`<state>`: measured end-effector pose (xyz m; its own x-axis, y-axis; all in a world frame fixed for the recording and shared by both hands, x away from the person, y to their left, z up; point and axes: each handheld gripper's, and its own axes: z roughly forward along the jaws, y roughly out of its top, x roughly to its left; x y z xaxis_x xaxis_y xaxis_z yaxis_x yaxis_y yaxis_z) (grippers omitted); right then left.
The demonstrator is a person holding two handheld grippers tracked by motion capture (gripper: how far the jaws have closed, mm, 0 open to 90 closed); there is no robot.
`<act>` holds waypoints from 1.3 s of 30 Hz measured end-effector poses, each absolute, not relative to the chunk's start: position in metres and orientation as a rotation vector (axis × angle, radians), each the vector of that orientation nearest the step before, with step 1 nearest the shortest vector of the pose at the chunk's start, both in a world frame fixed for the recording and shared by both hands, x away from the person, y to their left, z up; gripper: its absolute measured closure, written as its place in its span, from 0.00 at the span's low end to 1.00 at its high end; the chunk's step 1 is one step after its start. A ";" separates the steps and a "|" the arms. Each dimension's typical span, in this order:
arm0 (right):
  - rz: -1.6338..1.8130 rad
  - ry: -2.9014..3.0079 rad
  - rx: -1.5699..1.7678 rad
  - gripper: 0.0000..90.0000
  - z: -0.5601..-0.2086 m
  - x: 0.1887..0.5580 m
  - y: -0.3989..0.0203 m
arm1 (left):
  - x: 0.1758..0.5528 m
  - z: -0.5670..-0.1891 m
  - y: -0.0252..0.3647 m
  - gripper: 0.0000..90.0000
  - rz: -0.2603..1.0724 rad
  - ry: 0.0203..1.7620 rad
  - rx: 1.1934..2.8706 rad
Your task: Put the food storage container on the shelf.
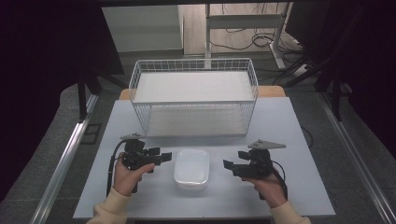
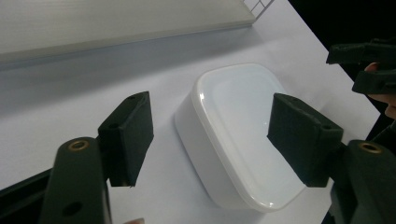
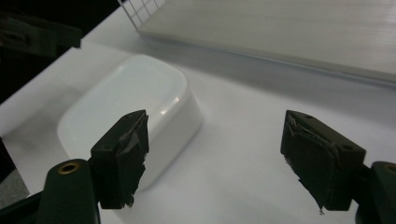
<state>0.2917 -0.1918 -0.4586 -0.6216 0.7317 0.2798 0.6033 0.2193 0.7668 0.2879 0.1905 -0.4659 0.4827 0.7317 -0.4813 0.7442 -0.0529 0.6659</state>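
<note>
White lidded container (image 1: 191, 169) flat on the table (image 1: 289, 140), in front of the wire basket (image 1: 194, 95) (well short of it), between both grippers. Left gripper (image 1: 164, 157) just beside its left edge, jaws spread, nothing between them. Right gripper (image 1: 227, 165) a little off its right side, jaws spread wide, holding nothing.

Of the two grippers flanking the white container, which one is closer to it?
The left gripper: its tips almost reach the side of the white container, whereas the right gripper sits with a clear strip of table between it and the container.
</note>
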 end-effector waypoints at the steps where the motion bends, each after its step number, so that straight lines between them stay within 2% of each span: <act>1: 1.370 2.338 1.293 0.26 -0.457 0.292 -0.189 | 0.289 -0.467 0.190 0.37 -0.022 1.253 1.786; 8: 1.383 2.359 1.306 0.27 -0.457 0.298 -0.166 | 0.290 -0.470 0.189 0.39 -0.062 1.248 1.795; 13: 1.409 2.418 1.342 0.27 -0.472 0.304 -0.147 | 0.293 -0.477 0.183 0.39 -0.125 1.240 1.805; 33: 1.435 2.460 1.540 0.36 -0.498 0.303 -0.131 | 0.300 -0.499 0.165 0.45 -0.235 1.235 1.830; 39: 1.440 2.507 1.532 0.42 -0.502 0.300 -0.126 | 0.299 -0.503 0.159 0.56 -0.244 1.247 1.848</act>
